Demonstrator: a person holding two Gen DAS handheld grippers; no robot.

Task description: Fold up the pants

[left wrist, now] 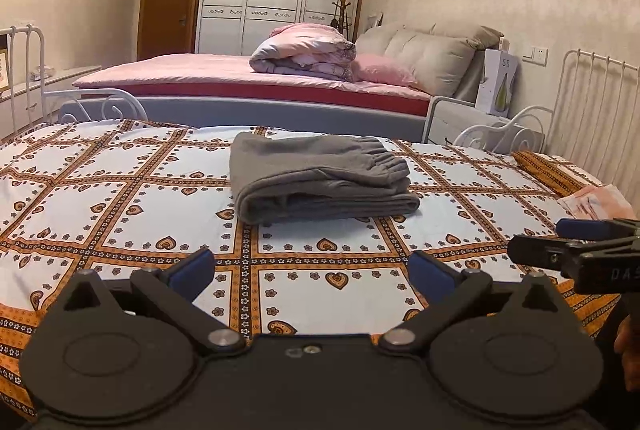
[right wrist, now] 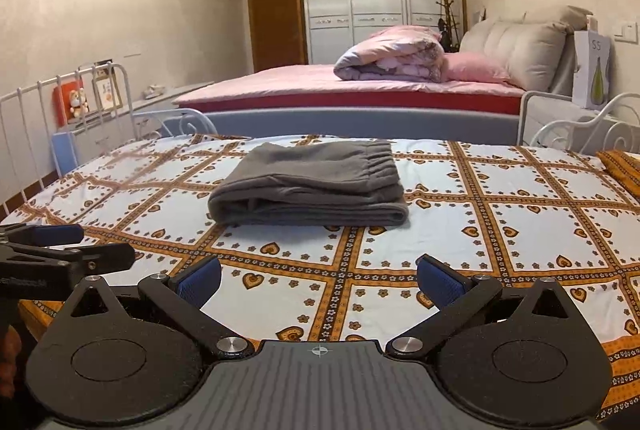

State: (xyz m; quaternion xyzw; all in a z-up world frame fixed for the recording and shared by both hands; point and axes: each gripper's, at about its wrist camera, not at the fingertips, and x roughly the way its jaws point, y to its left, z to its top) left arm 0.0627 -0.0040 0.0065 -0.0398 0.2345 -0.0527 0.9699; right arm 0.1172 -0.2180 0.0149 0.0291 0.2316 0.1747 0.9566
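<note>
The grey pants (left wrist: 320,180) lie folded in a compact stack on the orange-and-white heart-patterned bedsheet (left wrist: 120,198), elastic waistband to the right. They also show in the right wrist view (right wrist: 310,186). My left gripper (left wrist: 311,268) is open and empty, held back from the pants above the near part of the bed. My right gripper (right wrist: 319,280) is open and empty, also short of the pants. The right gripper shows side-on at the right edge of the left wrist view (left wrist: 560,242), and the left gripper at the left edge of the right wrist view (right wrist: 80,242).
White metal bed rails stand at the left (right wrist: 60,98) and right (left wrist: 592,110). A pink bed with a rolled quilt (left wrist: 304,52) lies behind. An orange pillow (left wrist: 552,170) and folded pink cloth (left wrist: 596,202) sit at the bed's right side.
</note>
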